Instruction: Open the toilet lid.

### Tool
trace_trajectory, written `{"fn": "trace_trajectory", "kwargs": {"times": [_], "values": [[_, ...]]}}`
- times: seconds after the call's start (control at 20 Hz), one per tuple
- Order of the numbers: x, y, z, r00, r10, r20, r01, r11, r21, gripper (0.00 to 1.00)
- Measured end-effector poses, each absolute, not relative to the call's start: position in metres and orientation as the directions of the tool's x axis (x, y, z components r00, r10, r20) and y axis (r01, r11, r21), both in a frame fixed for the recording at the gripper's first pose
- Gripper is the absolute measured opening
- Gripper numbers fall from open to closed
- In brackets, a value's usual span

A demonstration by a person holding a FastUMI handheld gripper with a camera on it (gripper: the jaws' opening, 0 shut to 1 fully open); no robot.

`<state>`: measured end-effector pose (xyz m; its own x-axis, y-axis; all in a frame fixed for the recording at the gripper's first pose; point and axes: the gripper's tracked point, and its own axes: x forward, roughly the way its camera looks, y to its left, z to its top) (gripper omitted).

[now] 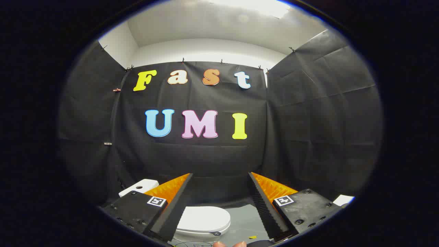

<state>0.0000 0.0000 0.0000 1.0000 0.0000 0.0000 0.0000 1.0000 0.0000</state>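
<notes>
Task not started, by the look of it: the white oval plastic toilet lid [204, 218] lies flat and closed, below and between the fingers. The gripper [219, 202] is spread wide, grasping nothing, well above it. Approach, hooking and lifting remain.

Glossy, smooth plastic on the closed toilet lid [203, 219] and cistern [140, 187]; matt, creased cloth on the booth wall [212, 157]; ribbed pads [264, 206] on spread fingers.
</notes>
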Motion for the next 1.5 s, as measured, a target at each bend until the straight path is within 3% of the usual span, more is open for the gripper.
{"fn": "trace_trajectory", "kwargs": {"times": [0.5, 1.0, 1.5], "values": [[-0.001, -0.009, -0.003, 0.999, -0.032, 0.009, 0.032, 0.999, -0.004, 0.98], [0.018, 0.019, -0.028, 1.000, 0.017, 0.015, -0.017, 1.000, -0.012, 0.98], [0.088, 0.032, -0.142, 0.997, 0.071, 0.017, -0.071, 0.997, -0.013, 0.98]]}}
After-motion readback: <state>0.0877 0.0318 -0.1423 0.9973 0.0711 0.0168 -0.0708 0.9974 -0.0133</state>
